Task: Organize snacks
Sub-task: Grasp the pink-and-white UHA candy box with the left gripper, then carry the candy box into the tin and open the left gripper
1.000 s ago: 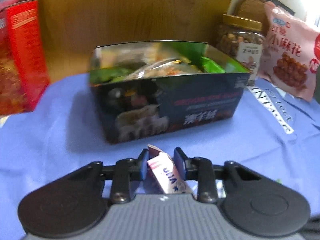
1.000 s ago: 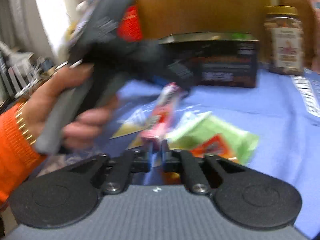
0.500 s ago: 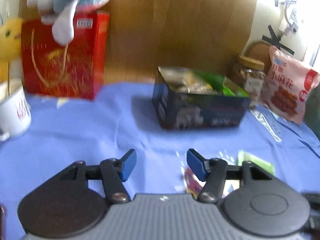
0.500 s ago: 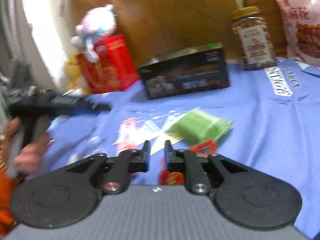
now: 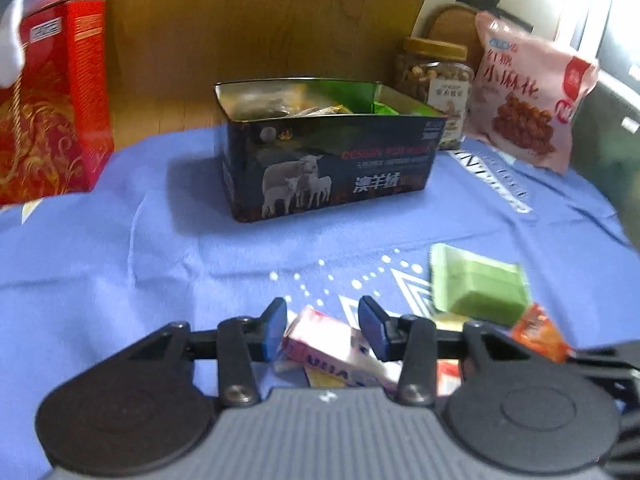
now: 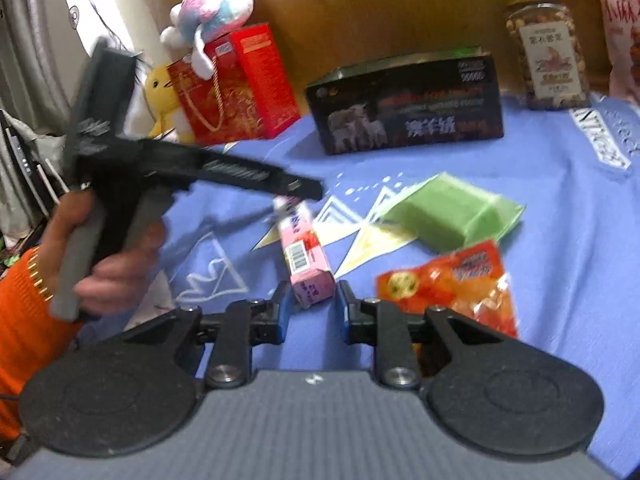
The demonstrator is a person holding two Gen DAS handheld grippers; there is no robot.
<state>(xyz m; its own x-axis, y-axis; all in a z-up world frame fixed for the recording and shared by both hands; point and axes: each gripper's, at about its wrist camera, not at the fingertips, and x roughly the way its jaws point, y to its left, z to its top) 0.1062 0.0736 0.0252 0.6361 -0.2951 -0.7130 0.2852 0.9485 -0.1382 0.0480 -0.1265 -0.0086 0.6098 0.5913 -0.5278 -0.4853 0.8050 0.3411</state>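
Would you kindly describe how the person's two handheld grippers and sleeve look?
Both the left gripper and right gripper have black linkage arms, round black discs, a ribbed grey body and blue finger pads. The sleeve is orange, with a gold beaded bracelet.

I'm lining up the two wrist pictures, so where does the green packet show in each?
Left wrist view: green packet lies right of centre, on the blue cloth.
Right wrist view: green packet lies right of centre, beyond the orange packet.
Shared landmark: the dark box with sheep.
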